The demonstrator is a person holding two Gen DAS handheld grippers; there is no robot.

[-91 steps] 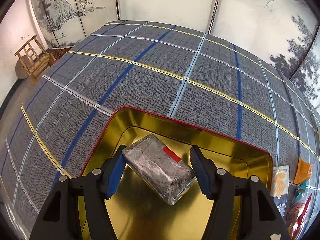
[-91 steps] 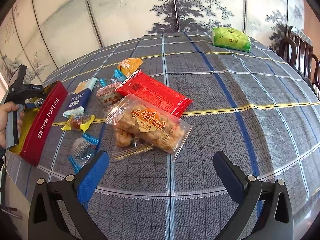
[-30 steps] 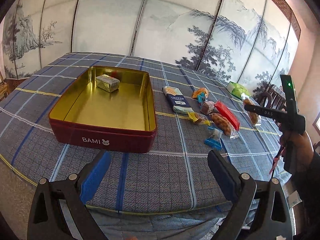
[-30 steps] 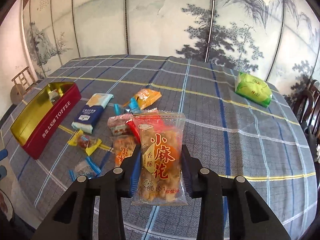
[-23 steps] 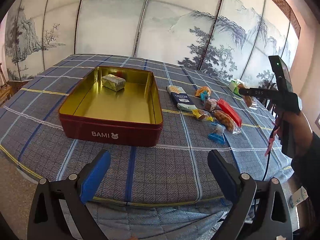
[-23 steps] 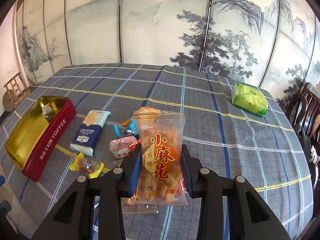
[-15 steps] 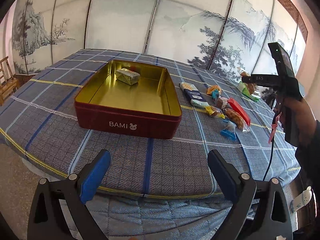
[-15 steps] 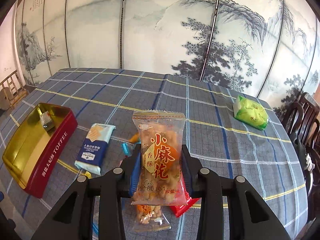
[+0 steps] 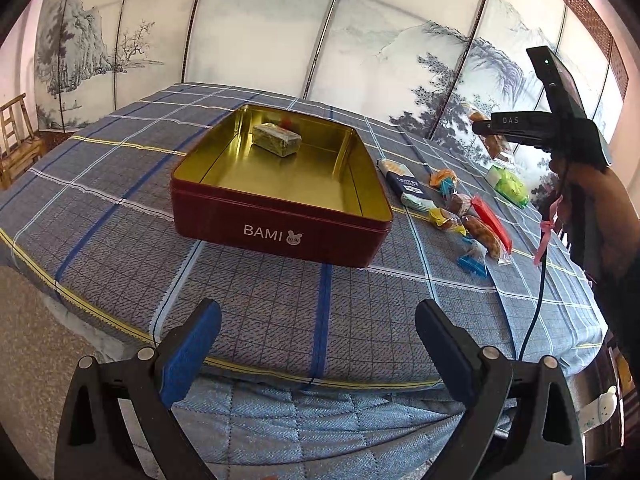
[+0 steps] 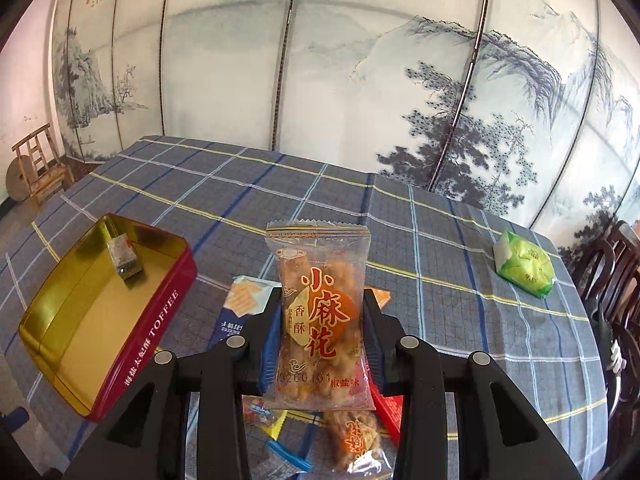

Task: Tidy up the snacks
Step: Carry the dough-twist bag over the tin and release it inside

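Gripping a clear packet of fried dough twists (image 10: 322,316), the right tongs (image 10: 322,336) hold it well above the table (image 10: 440,264), whereas three seconds ago these tongs hung wide apart over the same packet lying flat among the other snacks. The left tongs (image 9: 316,344), which three seconds ago stood around the wrapped block (image 9: 277,141) inside the red tin (image 9: 280,236), have drawn back past the table's near edge with jaws wide apart and nothing between them; the block now lies alone on the tin's gold floor near the far wall. For the task, this means one snack is stowed and a second is in transit (a judgement, not a certainty): the likely next step is carrying the packet to the tin, which sits toward 9 o'clock of it in the right wrist view. The packet stands upright, its long axis running from 12 to 6 o'clock in that view, crimped top seal at 12 o'clock and printed face toward the camera, pinched across its narrow middle. Remaining on the cloth below it are the blue-and-white biscuit pack (image 10: 240,312), a second twist packet (image 10: 356,436), a red packet (image 10: 390,408) and small candies, while the green bag (image 10: 524,264) lies well apart at about 3 o'clock.
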